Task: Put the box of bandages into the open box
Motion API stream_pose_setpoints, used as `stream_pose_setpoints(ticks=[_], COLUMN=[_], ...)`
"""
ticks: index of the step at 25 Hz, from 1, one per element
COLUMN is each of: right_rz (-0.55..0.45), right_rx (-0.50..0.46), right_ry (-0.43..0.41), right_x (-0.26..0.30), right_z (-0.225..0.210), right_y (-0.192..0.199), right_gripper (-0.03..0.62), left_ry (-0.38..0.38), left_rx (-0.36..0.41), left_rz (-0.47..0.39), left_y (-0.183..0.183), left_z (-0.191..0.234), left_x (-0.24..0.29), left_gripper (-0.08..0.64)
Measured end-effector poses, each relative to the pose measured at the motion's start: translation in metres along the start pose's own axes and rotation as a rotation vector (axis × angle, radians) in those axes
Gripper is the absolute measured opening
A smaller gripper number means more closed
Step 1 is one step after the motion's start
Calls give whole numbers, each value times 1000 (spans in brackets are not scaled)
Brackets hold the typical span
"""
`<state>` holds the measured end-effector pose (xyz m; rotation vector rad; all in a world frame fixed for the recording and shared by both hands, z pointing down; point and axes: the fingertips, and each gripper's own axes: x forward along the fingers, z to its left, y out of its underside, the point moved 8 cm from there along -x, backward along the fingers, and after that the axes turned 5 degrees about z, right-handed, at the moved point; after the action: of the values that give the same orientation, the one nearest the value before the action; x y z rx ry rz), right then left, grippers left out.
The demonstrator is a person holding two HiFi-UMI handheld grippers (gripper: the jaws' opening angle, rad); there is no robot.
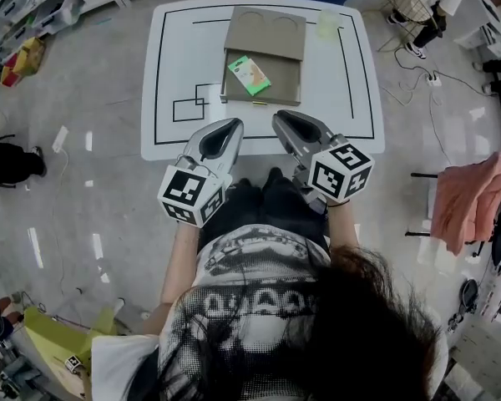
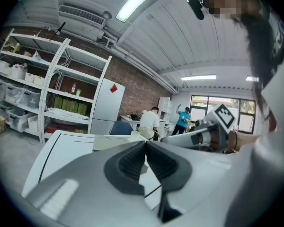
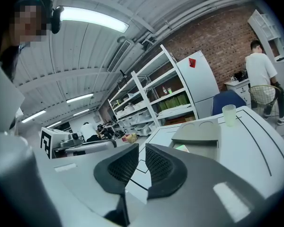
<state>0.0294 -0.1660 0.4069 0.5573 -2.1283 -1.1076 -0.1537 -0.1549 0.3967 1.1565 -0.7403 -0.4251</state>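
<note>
A white table (image 1: 351,132) marked with black lines carries the open box (image 1: 280,78), its lid folded back. At the table's near edge, the left gripper (image 1: 234,124) has its jaws together and empty, while the right gripper (image 1: 280,117) has its jaws slightly apart with nothing between them. The green box of bandages (image 1: 249,75) lies inside the open box, well apart from both grippers.

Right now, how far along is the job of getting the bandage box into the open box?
Done, by the look of it: the green bandage box lies inside the open box on the table. In hand: nothing. The left gripper is shut and empty, the right gripper shows a slim empty gap, and both are at the table's near edge, clear of the box. Left: nothing visible.
</note>
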Motion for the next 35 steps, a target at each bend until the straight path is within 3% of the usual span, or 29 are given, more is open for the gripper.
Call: stream_pose_setpoints(ticks=[6,35], right_rz=[12,47], right_rx=[-3,-81], right_ry=[7,-93], right_x=[-4,-34], right_z=[5,-17], right_y=[4,-5], right_gripper=[-2,-3], left_ry=[2,-63], left_rx=[-4,-4], left_rz=[-3,-14], left_y=[1,-5], left_z=[-1,-44], left_x=[-1,19], left_gripper=[0,0])
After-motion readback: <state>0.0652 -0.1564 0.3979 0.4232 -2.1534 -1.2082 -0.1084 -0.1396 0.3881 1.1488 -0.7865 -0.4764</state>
